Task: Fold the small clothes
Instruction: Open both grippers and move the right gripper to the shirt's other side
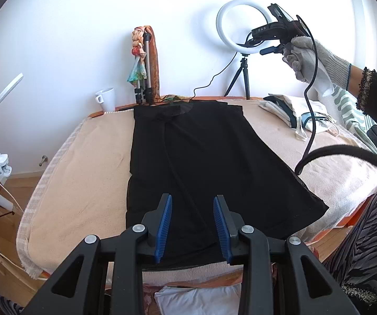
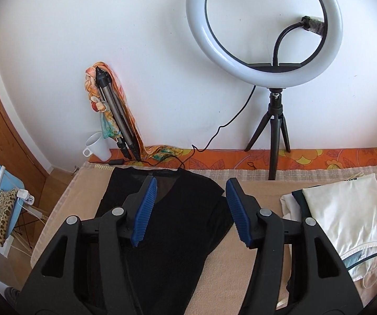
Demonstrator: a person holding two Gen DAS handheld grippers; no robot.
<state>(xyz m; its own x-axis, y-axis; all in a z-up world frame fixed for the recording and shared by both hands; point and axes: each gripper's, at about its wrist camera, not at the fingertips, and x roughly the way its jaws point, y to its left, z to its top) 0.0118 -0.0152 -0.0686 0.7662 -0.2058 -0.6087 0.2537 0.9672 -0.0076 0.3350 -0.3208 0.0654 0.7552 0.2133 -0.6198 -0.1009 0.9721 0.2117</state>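
A black garment (image 1: 201,162) lies flat and lengthwise on the beige towel-covered table (image 1: 88,162), neckline at the far end. My left gripper (image 1: 192,204) is open and empty, hovering over the garment's near hem. My right gripper (image 2: 191,186) is open and empty, held high above the garment (image 2: 167,223) near its neckline end. In the left wrist view the right gripper's body (image 1: 275,31) shows at upper right in a gloved hand.
A pile of white and dark clothes (image 2: 346,218) lies at the table's right side, also in the left wrist view (image 1: 298,115). A ring light on a tripod (image 2: 264,29), a folded tripod with a scarf (image 2: 114,110) and a white mug (image 2: 97,145) stand along the far wall. A cable (image 1: 311,120) hangs at right.
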